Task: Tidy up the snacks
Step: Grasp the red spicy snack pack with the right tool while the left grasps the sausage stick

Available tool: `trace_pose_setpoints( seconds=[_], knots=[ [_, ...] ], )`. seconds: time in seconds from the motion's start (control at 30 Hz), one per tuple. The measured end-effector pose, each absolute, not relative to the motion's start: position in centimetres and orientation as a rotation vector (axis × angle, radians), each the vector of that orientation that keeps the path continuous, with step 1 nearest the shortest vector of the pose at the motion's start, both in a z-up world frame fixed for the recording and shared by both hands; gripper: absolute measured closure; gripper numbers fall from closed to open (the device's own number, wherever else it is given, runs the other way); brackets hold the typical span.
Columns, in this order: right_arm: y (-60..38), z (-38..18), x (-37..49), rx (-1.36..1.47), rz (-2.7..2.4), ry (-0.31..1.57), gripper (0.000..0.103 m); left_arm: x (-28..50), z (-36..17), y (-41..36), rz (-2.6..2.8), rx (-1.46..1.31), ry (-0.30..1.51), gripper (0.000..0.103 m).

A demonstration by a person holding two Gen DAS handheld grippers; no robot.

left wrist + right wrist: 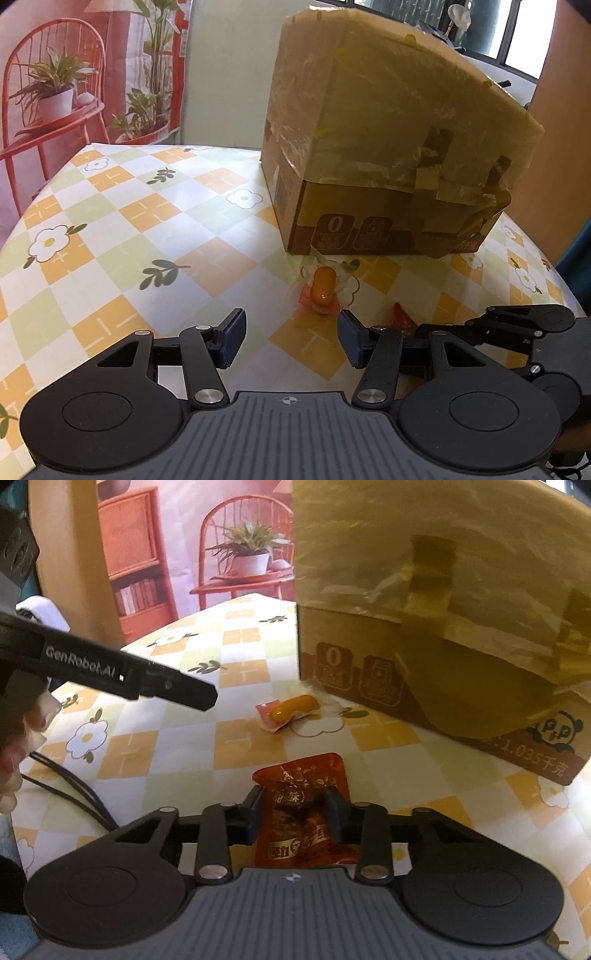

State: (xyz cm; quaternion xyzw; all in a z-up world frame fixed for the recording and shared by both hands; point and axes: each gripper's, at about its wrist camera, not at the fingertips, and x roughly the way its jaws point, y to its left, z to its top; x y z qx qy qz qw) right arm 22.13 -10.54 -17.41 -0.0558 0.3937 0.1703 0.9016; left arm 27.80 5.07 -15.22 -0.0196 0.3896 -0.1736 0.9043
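The right gripper (293, 814) had its 2 fingers pinched on a red snack packet (303, 812), gripping the middle so the pouch stayed flat just above the checked tablecloth (129, 746). The left gripper (291, 338) hung wide and empty, lined up on the orange sausage snack (322, 286) lying near the foot of the taped cardboard box (388, 147), probably the next pick.

Left gripper (291, 338) open over checked tablecloth (122, 221), orange sausage snack (323, 286) just ahead, taped cardboard box (388, 147) behind it, right gripper (517, 328) at right edge
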Motion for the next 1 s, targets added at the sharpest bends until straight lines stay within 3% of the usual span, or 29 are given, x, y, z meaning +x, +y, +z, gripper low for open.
trace_pose_setpoints(
  seconds=[0.7, 0.8, 1.0],
  knots=[
    [-16.7, -16.9, 21.5, -0.022, 0.204, 0.773, 0.074, 32.1, -18.2, -0.1, -0.374, 0.083, 0.83, 0.046],
    [-16.6, -17.0, 21.5, -0.033, 0.203, 0.774, 0.071, 31.8, -18.2, 0.2, -0.395, 0.072, 0.817, 0.058],
    [-15.8, -17.1, 22.0, -0.071, 0.202, 0.797, 0.059, 31.2, -18.0, 0.4, -0.398, 0.071, 0.8, 0.064]
  ],
)
